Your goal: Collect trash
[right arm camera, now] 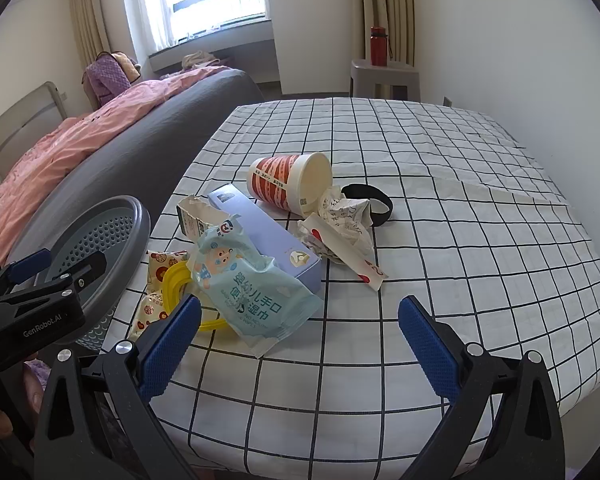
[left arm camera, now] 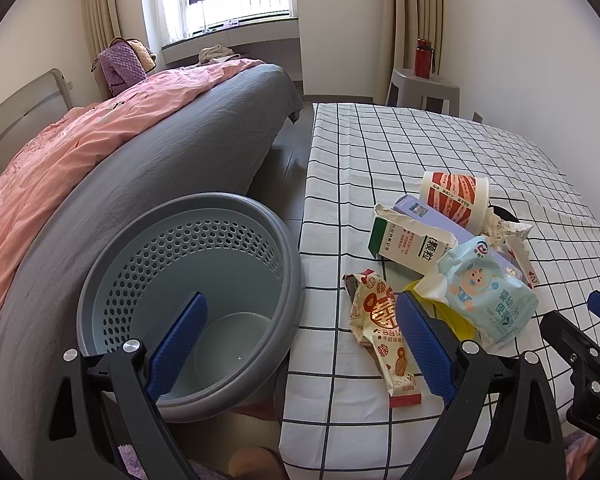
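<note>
Right wrist view shows a pile of trash on a table with a white checked cloth (right arm camera: 440, 240). On top lies a light blue wipes pack (right arm camera: 252, 296) with a cartoon baby and Chinese words; small print under them seems to say "BABY" and "WIPES". The left gripper's (right arm camera: 56, 270) black body reads "GenRobot.AI". A paper cup (right arm camera: 290, 182) with red stripes lies on its side, open end facing right. Just beside it are crumpled paper (right arm camera: 346, 216) with handwriting and a black band (right arm camera: 376, 200). A long purple box (right arm camera: 260, 228) lies under the wipes pack, and a yellow ring (right arm camera: 176, 280) pokes out below.

Left wrist view shows a torn milk carton (left arm camera: 408, 242) with a green side and Chinese writing, and a snack wrapper (left arm camera: 380, 332) with red Chinese letters near the table edge. A gray basket (left arm camera: 204, 300) with small holes stands just beside the table, next to a bed (left arm camera: 160, 152) with a pink blanket. It is in front of the left gripper (left arm camera: 300, 352). A red bottle (left arm camera: 423, 58) stands on a stool far back.

Both grippers tilt down. The left one's jaws are wide open and hold nothing. The right gripper (right arm camera: 300, 344) is also wide open and bare, hanging over the cloth near the wipes pack.
</note>
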Demonstrator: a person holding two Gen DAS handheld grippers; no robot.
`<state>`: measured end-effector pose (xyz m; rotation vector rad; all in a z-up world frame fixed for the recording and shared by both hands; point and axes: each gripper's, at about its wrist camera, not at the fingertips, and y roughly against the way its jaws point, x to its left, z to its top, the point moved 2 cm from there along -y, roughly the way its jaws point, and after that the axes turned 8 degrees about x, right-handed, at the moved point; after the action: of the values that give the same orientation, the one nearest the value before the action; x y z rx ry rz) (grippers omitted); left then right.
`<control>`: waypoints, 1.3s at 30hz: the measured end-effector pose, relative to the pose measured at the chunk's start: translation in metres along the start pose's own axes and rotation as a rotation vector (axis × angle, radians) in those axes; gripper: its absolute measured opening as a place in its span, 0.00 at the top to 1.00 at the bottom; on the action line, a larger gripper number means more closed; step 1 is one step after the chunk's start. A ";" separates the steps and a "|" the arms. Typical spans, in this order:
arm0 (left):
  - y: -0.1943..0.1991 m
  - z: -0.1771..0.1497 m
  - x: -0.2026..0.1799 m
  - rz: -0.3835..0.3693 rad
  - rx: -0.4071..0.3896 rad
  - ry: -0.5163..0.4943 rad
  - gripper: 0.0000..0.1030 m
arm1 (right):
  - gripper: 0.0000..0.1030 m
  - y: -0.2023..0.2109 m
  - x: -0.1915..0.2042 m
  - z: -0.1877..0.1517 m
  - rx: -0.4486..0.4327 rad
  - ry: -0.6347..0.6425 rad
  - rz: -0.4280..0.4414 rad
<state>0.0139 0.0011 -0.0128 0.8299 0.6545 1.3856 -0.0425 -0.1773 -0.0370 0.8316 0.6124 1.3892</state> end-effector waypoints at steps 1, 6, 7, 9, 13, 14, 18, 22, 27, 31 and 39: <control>0.000 0.000 0.000 0.000 0.000 0.000 0.12 | 0.06 0.000 0.000 0.000 0.000 0.000 -0.001; 0.001 0.000 0.000 -0.003 -0.002 0.003 0.12 | 0.06 0.002 -0.001 0.000 -0.003 0.000 -0.003; 0.001 0.000 0.000 -0.003 -0.002 0.003 0.12 | 0.06 0.002 -0.001 0.000 -0.003 0.000 -0.003; 0.001 0.001 0.000 -0.002 -0.002 0.003 0.12 | 0.06 0.002 -0.002 0.000 -0.001 0.000 -0.002; 0.002 0.001 0.001 -0.002 -0.004 0.003 0.12 | 0.06 0.002 -0.002 0.000 -0.003 -0.001 -0.004; 0.002 0.001 0.001 -0.002 -0.004 0.003 0.12 | 0.06 0.002 -0.002 0.000 -0.003 -0.001 -0.004; 0.002 0.001 0.001 -0.002 -0.005 0.003 0.12 | 0.06 0.002 -0.002 0.000 -0.002 0.001 -0.004; 0.002 0.000 0.002 -0.003 -0.005 0.004 0.12 | 0.06 0.003 -0.003 0.000 -0.006 0.001 -0.004; 0.003 0.001 0.002 -0.002 -0.005 0.005 0.12 | 0.06 0.004 -0.002 0.000 -0.008 0.003 -0.004; 0.003 0.001 0.002 0.000 -0.007 0.005 0.12 | 0.06 0.004 -0.001 0.000 -0.010 0.008 -0.004; 0.003 0.001 0.002 -0.001 -0.006 0.005 0.12 | 0.06 0.004 -0.001 0.000 -0.008 0.005 0.000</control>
<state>0.0130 0.0032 -0.0096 0.8220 0.6540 1.3883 -0.0445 -0.1784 -0.0340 0.8218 0.6106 1.3930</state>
